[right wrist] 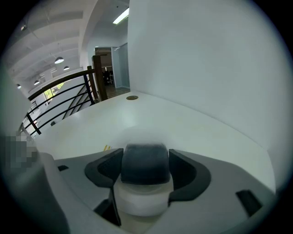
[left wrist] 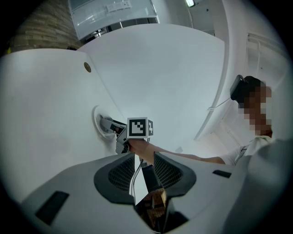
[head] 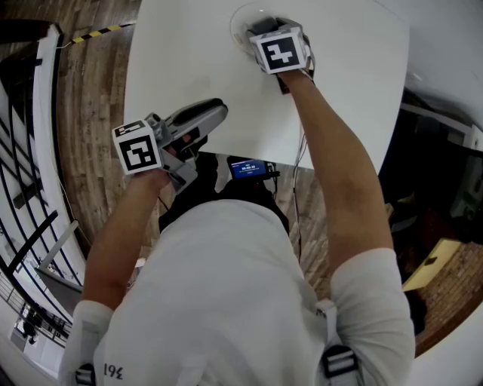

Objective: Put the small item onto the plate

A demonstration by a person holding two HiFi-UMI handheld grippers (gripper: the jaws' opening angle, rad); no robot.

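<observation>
My right gripper (head: 255, 32) reaches across the white table (head: 189, 68) and hangs over the white plate (head: 243, 16) at its far side. In the right gripper view the jaws press on both sides of the small item (right wrist: 144, 162), which has a dark grey rounded top and a white lower part. The left gripper view shows the plate (left wrist: 97, 122) with the right gripper (left wrist: 110, 126) over it. My left gripper (head: 215, 113) hovers at the near table edge. Its jaws stand a narrow gap apart with nothing between them.
A small round brown fitting (right wrist: 132, 97) sits in the tabletop far from the plate. A black railing (right wrist: 59, 98) runs beyond the table. Under the near edge sits a dark device with a blue screen (head: 247, 167). Wooden floor (head: 90, 90) surrounds the table.
</observation>
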